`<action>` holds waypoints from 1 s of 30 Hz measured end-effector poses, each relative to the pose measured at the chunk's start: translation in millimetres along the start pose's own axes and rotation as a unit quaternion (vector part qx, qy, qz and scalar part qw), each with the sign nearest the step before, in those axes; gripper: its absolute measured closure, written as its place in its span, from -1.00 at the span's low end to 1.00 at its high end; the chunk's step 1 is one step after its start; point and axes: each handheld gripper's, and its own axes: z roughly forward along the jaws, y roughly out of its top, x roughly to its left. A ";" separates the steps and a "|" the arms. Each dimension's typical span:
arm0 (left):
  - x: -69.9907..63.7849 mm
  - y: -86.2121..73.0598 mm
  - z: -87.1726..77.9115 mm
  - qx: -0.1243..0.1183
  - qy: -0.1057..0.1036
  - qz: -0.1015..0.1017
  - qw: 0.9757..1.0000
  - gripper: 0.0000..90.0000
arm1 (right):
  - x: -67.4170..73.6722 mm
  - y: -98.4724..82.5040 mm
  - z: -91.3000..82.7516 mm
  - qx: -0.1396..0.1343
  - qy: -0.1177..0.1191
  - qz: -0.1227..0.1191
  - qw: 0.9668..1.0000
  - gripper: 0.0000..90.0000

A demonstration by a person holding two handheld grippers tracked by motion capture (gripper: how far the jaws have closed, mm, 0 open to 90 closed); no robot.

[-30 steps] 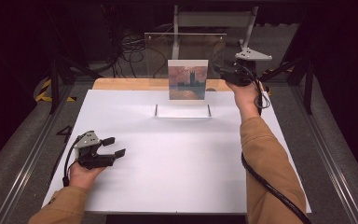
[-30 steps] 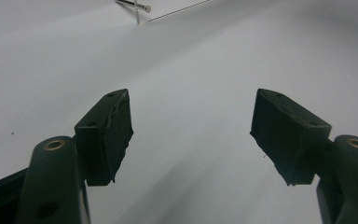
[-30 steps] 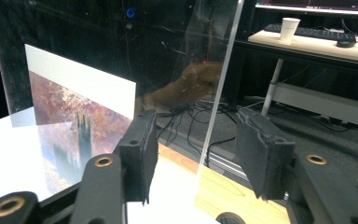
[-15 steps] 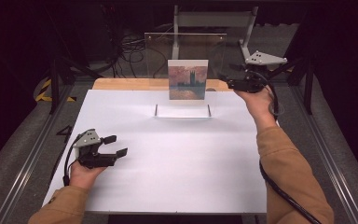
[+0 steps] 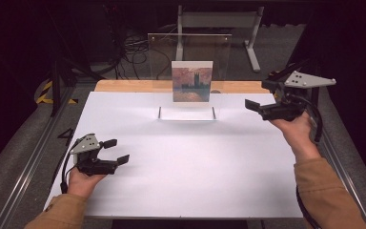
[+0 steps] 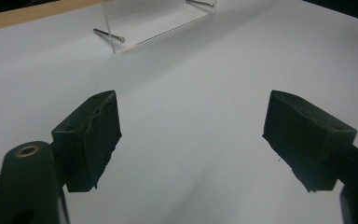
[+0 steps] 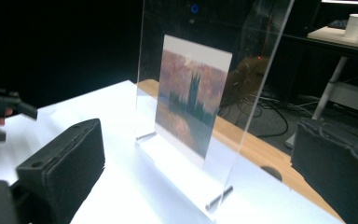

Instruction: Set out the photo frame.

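Note:
A print of a tower at sunset (image 5: 192, 81) stands upright in a clear acrylic stand (image 5: 189, 47) at the back middle of the white table (image 5: 195, 181). My right gripper (image 5: 259, 98) hovers to the right of it, jaws pointing left at the picture (image 7: 193, 102). Its jaws have just been opening and stand open (image 7: 200, 177) with nothing between them. My left gripper (image 5: 116, 151) sits low at the front left, apart from the stand's base (image 6: 158, 23). Its jaws (image 6: 191, 135) have also just been opening and hold nothing.
A wooden strip (image 5: 124, 86) runs along the table's back edge. Behind it are a metal frame (image 5: 219, 19) and floor cables (image 5: 133, 47). A white cup (image 7: 356, 23) stands on a far table. The left gripper (image 7: 4, 109) shows small in the right gripper view.
My right gripper has moved away from the picture's upper right edge, to the right and toward me, and its jaws have spread. The left gripper has barely moved.

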 end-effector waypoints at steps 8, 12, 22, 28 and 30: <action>2.2 -5.1 -10.9 -0.007 0.000 -0.006 1.000 -0.66 | 10.7 -27.4 -25.2 0.007 0.003 -0.005 1.000 -0.99; -0.7 -5.6 -17.3 -0.010 -0.002 0.005 1.000 -0.67 | 16.7 -44.1 -35.3 0.008 0.011 -0.004 1.000 -0.99; -2.2 -9.5 -21.6 -0.020 -0.011 0.002 1.000 -0.67 | 24.2 -82.3 -43.0 0.015 0.012 0.013 1.000 -1.00; -2.0 -12.0 -20.4 -0.029 -0.012 -0.005 0.999 -0.68 | 29.3 -119.4 -42.0 0.027 -0.001 0.021 0.999 -1.00; -2.5 -12.1 -20.3 -0.028 -0.013 -0.005 1.000 -0.68 | 29.4 -127.6 -41.3 0.028 -0.004 0.029 0.999 -1.00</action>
